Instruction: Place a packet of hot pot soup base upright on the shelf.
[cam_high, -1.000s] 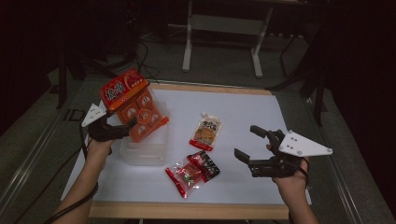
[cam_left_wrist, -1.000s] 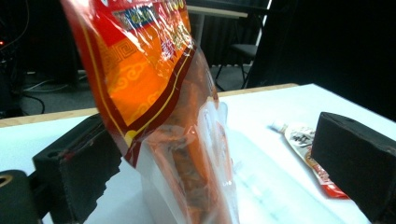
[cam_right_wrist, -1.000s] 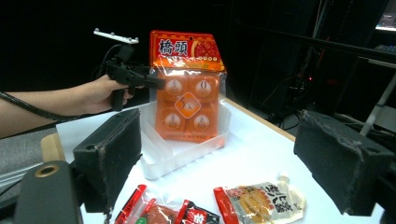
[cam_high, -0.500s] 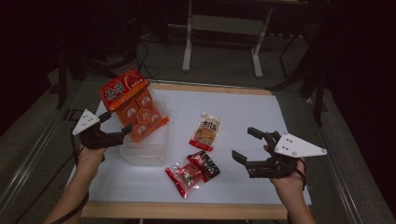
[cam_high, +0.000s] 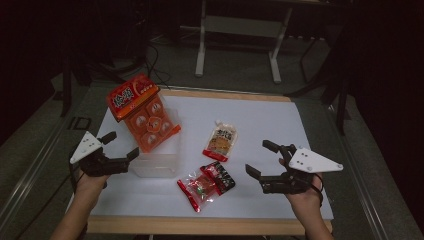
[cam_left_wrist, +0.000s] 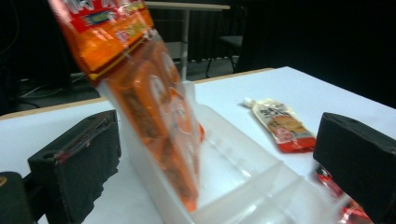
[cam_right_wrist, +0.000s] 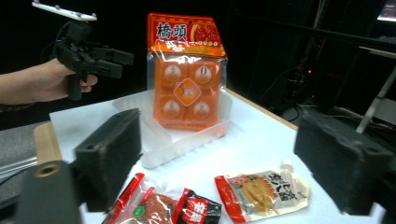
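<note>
**Orange pack stands in the tray; three packets wait on the table**

From where I stand, the big orange snack pack (cam_high: 145, 114) is propped upright in the clear plastic tray (cam_high: 156, 165), its lower edge inside the tray's far end and its red header leaning up and away to the far left. Nothing holds it. The left gripper (cam_high: 121, 149) hovers just left of the tray with its jaws apart and empty, pointing at the pack. The right gripper (cam_high: 264, 159) hangs over the near right part of the white table (cam_high: 270, 120), jaws also wide apart and holding nothing.

My reading is that packing the tray is under way: one item is in, the rest are not. The red packets (cam_high: 206, 184) lie together near the front edge, just right of the tray and closest to the right gripper. The pale pouch (cam_high: 220, 140) lies flat farther back, between tray and right gripper.

The next move likely calls for the right gripper to drop onto one of the red packets and pinch a thin flat edge, which may slip. The leaning orange pack takes up the tray's far end, and a nudge could tip it over, so anything new should enter at the near end.
</note>
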